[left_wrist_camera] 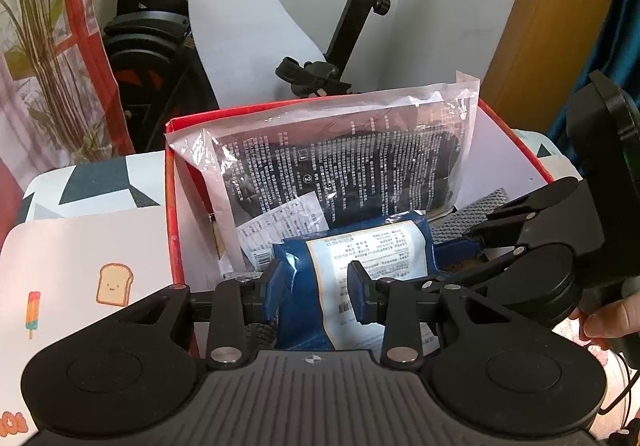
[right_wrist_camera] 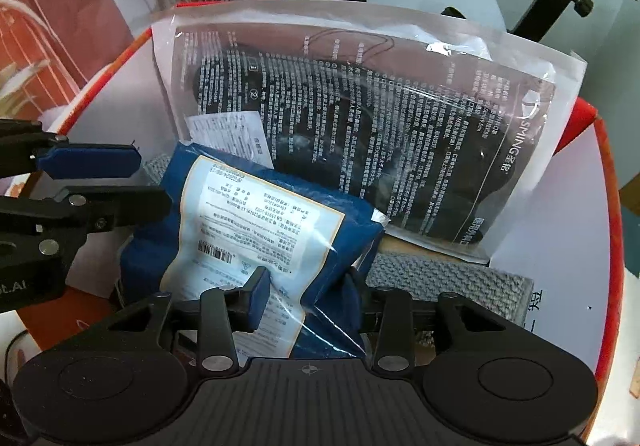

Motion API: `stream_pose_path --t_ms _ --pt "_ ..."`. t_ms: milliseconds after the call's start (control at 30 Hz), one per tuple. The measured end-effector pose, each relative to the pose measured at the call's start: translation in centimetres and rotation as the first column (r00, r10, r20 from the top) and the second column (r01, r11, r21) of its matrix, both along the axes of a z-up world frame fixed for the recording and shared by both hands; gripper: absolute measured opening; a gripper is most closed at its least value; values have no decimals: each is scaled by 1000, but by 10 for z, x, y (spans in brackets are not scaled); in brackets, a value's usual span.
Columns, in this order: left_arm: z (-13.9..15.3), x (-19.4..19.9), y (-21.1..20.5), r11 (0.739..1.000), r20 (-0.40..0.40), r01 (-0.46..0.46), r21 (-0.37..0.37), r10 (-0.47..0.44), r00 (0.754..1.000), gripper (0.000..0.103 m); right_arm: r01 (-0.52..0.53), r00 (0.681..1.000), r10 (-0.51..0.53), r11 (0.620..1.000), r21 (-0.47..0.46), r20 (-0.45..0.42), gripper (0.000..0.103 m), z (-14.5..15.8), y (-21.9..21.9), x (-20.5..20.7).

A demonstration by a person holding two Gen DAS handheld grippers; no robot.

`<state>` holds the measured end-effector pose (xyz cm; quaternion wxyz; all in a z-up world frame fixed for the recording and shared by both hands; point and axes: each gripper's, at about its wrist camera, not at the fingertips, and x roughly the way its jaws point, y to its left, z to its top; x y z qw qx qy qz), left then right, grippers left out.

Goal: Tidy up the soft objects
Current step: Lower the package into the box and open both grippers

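1. Table (left_wrist_camera: 100,182) with a grey-and-white patterned cover carries a red box (left_wrist_camera: 173,230) with a white inside. The blue packet (right_wrist_camera: 340,214) with a pale printed label lies in this box, near its front, tilted up against the things behind it.
2. The right claw (right_wrist_camera: 306,300) points steeply down into the box. Its jaws are part-way closed and pinch the near end of the blue packet, whose wrapper is gathered in between the two blue pads.
3. The left claw (left_wrist_camera: 318,290) stands part-way open at the packet's other side. One pad is at the wrapper's edge and the other lies across the label. Whether they press on it I cannot tell.
4. A clear packet (left_wrist_camera: 360,158) with black contents and dense white print leans against the box's back wall, just behind the blue packet and touching it.
5. A grey knitted cloth (right_wrist_camera: 448,282) lies on the box floor under both packets.
6. A white mat (left_wrist_camera: 80,246) printed with a slice of toast and an ice lolly lies on the table just left of the box.
7. A hand (left_wrist_camera: 604,322) grips the right tool's handle at the right edge.
8. Behind the table stand a black exercise bike (left_wrist_camera: 360,6) and a leafy plant (left_wrist_camera: 36,46).
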<state>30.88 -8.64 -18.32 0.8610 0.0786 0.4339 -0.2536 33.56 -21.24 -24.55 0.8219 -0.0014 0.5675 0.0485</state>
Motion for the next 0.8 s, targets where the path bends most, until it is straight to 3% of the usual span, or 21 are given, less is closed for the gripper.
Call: stream_pose_path --t_ms 200,267,400,567,800 --pt "1 -2 2 1000 13 -7 2 7 1000 37 27 1000 -27 1000 -6 7 39 -1 2 0" --pt "2 -4 2 1000 20 -11 5 11 1000 37 48 999 -48 999 -10 20 47 2 -1 -3" --pt "5 -9 6 1000 35 -30 4 30 999 37 87 994 -86 996 -11 61 53 12 -8 -14" --pt "12 -21 11 999 74 -46 -2 46 996 37 138 977 -142 990 38 158 58 36 -19 -34" --pt "27 -54 25 997 148 -69 -39 74 986 37 123 932 -151 987 104 328 59 68 -30 -82"
